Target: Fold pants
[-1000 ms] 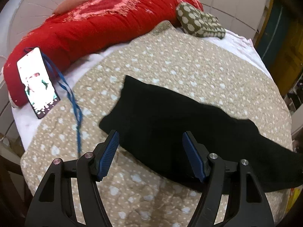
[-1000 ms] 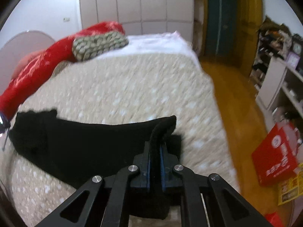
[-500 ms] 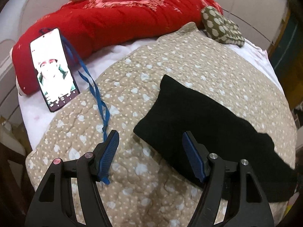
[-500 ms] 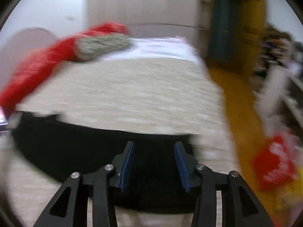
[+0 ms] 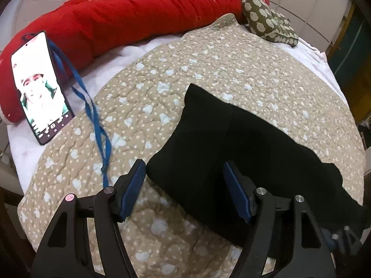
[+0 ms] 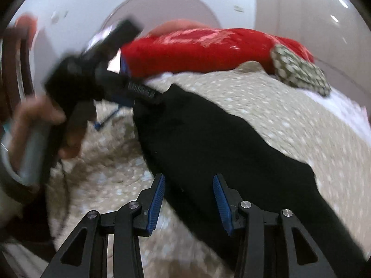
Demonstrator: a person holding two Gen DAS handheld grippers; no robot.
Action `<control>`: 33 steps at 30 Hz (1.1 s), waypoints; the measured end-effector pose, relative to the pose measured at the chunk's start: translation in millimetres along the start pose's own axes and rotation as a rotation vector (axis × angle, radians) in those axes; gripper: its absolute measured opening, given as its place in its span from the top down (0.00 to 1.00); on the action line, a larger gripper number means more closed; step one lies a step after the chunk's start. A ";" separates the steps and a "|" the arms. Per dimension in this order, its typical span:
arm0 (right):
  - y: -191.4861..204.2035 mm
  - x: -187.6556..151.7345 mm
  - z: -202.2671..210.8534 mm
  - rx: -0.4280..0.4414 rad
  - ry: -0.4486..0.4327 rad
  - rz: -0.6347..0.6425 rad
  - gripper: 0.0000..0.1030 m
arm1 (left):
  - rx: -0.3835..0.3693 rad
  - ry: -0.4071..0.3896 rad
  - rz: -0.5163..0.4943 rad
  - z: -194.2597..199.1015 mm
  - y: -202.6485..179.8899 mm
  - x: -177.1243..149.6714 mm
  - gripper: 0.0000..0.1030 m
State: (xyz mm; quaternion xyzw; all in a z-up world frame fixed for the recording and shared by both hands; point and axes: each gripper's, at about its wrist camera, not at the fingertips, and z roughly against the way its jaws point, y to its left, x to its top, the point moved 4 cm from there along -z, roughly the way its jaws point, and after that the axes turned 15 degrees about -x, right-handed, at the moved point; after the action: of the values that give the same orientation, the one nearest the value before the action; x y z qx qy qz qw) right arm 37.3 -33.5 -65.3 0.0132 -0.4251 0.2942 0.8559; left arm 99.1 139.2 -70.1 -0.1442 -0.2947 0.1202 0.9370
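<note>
The black pants lie flat in a long folded strip on the beige dotted quilt. My left gripper is open and empty, with its jaws on either side of the strip's near-left corner, just above it. In the right wrist view the pants run from the upper left to the lower right. My right gripper is open and empty over the strip's near edge. The left gripper shows there, blurred, at the strip's far-left end, held by a hand.
A red blanket and a green dotted pillow lie along the head of the bed. A lit phone with a blue lanyard rests at the left. The quilt's edge drops off at the right.
My right gripper has opened and let go of the pants' end, then swung left to face along the strip. My left gripper has shifted left toward the strip's end.
</note>
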 end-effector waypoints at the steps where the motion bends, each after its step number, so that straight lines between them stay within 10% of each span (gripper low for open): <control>1: 2.6 0.9 -8.7 -0.028 0.026 0.027 0.73 | -0.007 0.001 0.000 -0.3 0.3 2.0 0.32; 5: -16.9 18.6 -9.0 0.081 0.056 -0.124 0.94 | -0.042 0.007 0.000 -0.3 -0.7 16.6 0.32; 11: -9.5 12.3 -3.8 0.198 0.092 -0.233 0.94 | -0.027 -0.025 -0.030 9.7 0.5 22.5 0.32; 17: -3.8 4.5 10.0 0.212 0.083 -0.206 0.71 | 0.033 -0.067 -0.025 23.3 9.7 11.4 0.32; 33: -93.4 23.8 -71.2 -0.115 0.155 -0.368 0.71 | 0.070 -0.024 -0.094 -24.8 -18.7 -2.6 0.31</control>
State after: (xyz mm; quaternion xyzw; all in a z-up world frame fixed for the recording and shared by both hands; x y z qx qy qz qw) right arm 147.7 -79.6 -72.1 0.0191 -0.3646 0.1082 0.9246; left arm 114.2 116.0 -84.6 -0.0958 -0.3079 0.0880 0.9425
